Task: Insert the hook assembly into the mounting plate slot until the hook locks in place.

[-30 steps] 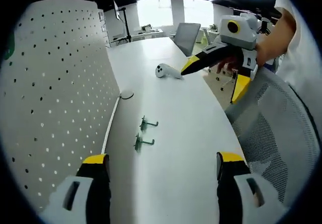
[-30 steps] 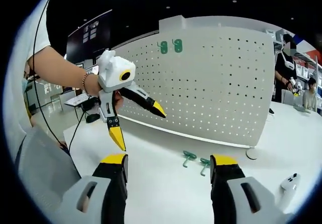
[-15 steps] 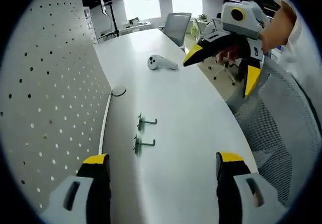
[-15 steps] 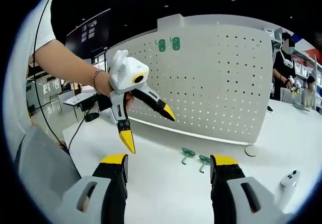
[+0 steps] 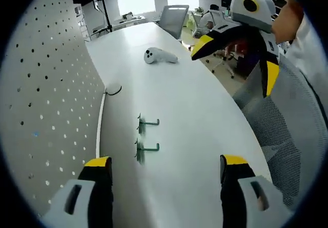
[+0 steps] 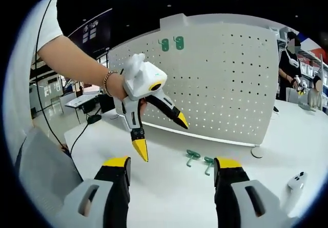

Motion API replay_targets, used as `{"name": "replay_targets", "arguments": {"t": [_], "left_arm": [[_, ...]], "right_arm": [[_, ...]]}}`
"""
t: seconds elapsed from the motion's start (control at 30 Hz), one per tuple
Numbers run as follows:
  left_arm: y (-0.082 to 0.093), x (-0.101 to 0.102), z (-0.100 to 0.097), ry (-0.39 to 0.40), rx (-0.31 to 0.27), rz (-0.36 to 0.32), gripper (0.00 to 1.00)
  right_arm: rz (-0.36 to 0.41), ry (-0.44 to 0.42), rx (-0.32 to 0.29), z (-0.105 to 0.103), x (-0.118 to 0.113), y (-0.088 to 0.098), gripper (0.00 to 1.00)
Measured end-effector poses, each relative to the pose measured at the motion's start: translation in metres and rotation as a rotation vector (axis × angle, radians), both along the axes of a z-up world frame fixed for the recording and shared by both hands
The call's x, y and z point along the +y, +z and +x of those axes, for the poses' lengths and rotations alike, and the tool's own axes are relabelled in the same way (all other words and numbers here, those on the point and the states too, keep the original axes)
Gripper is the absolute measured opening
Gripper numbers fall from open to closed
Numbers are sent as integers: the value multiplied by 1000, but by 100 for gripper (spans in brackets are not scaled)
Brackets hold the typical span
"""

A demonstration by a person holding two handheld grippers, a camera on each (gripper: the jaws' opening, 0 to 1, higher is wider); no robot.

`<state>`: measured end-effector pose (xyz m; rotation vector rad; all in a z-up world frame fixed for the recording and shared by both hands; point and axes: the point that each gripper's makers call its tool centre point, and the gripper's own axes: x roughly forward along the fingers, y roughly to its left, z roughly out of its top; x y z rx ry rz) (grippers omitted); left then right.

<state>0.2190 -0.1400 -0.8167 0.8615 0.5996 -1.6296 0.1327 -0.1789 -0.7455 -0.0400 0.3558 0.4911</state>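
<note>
Left tool jaws are spread wide at the bottom of the left gripper view, with nothing held. Right tool jaws are likewise spread wide and empty. Two green hooks lie on the white counter at frame centre, near the base of the perforated mounting plate at left. Two more green hooks are seen mounted on the plate, upper centre of the right gripper view.

Two green hooks on the table, two more on the pegboard.
</note>
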Motion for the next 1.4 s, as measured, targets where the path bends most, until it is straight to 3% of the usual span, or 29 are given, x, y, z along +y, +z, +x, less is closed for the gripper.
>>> {"name": "replay_targets", "arguments": {"t": [1.0,1.4], "left_arm": [[-49,-24,6,-81,13,138,87],[-62,-21,10,-108,3,200,87]], "right_arm": [[-10,-3,17,-1,0,-5,65],[7,-17,40,-1,-1,-8,66]]}}
